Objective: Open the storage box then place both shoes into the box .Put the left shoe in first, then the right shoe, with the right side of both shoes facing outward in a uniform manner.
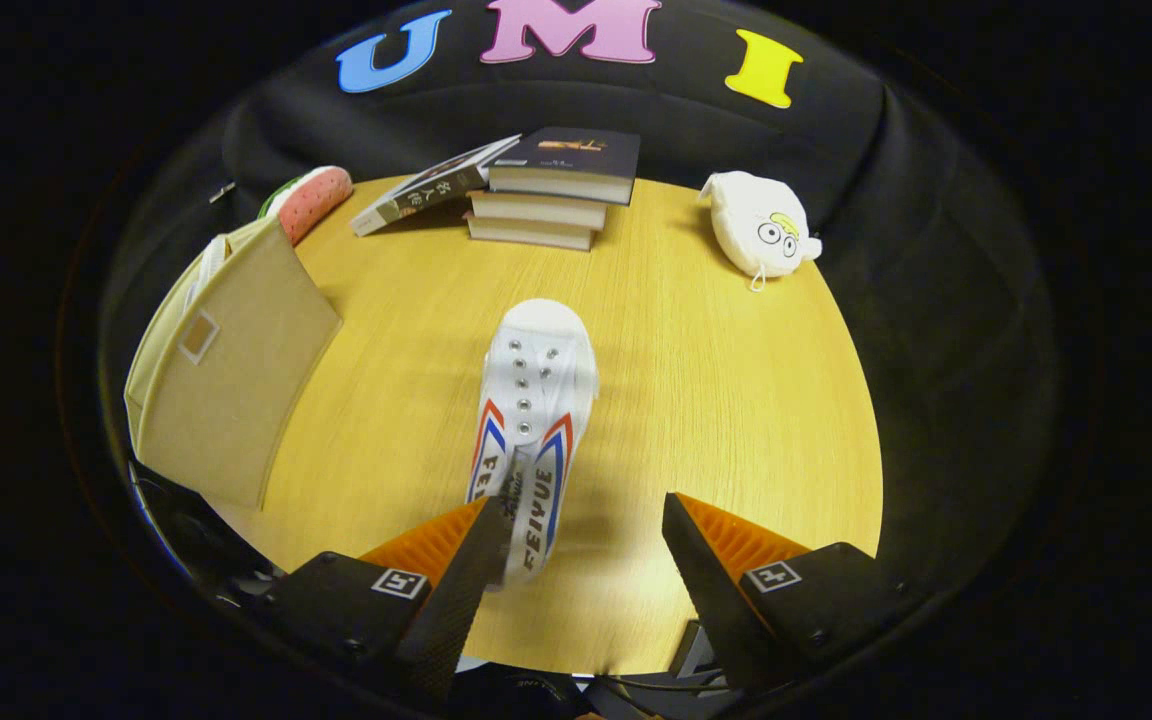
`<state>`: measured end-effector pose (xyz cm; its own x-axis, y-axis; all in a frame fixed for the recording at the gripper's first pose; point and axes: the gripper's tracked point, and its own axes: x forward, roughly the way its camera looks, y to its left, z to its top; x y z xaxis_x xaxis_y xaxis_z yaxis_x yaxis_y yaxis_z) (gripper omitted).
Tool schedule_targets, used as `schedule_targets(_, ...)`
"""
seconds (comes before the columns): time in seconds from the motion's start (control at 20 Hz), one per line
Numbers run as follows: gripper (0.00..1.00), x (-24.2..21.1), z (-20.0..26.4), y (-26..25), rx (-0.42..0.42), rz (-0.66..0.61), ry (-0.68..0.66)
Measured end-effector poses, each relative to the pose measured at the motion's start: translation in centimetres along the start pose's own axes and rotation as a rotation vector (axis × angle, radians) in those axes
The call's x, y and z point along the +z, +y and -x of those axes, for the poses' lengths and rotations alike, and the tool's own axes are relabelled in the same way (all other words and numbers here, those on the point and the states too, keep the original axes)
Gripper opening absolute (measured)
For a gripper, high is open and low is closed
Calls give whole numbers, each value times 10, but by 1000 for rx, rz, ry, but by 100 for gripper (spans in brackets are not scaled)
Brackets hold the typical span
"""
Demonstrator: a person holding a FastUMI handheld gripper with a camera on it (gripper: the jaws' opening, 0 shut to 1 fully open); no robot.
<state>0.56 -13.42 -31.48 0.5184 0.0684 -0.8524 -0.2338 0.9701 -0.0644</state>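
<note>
A white canvas shoe [534, 400] with red and blue stripes is lying on a round wooden table [716, 400], toe pointing away toward a stack of books [548, 195]. Its heel end is reaching back to the gripper [576, 535], whose two fingers are standing wide apart with nothing pressed between them. The left finger [456, 570] is sitting right against the heel side of the shoe, and from this angle it is not possible to tell whether it is actually touching. The right finger is well clear, with bare table between it and the shoe.

The storage box [226, 380], a tan fabric one, is standing to the left of the shoe, near the table's edge. Its flap is appearing lifted, and something pale is showing along its far rim. It may be the other shoe, but that is too unclear to say. A red-and-green plush toy [308, 200] is peeking out behind the box, and a white plush toy with cartoon eyes [761, 230] is resting to the right of the books.

The step in hand seems to be picking up this shoe. To do it well, the gripper would need to be shifting left so the heel sits centred between both fingers, then closing on the firm heel sides, not on the loose tongue. A grip low on the heel should be keeping the shoe from swinging during the carry, making it easier to turn the correct side outward.

The gripper is hovering low over the near part of the table, pointing forward and downward, roughly along the shoe's length but offset to its right.
</note>
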Motion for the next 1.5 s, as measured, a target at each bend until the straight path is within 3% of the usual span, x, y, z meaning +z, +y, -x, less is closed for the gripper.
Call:
schedule_targets(0.15, 100, 0, -22, 3, 44, 17, 13)
schedule_targets(0.35, 93, 4, -45, 3, 74, 3, 29)
schedule_targets(0.45, 84, 5, -50, 12, 134, -54, 39)
schedule_targets(0.65, 43, 5, -50, 23, 222, -167, 58)
schedule_targets(0.9, 8, 8, -51, 15, 227, -320, 55)
schedule_targets(1.15, 5, 21, -28, 16, 221, -342, 16)
schedule_targets(1.5, 5, 51, 45, 34, 210, -316, -93)
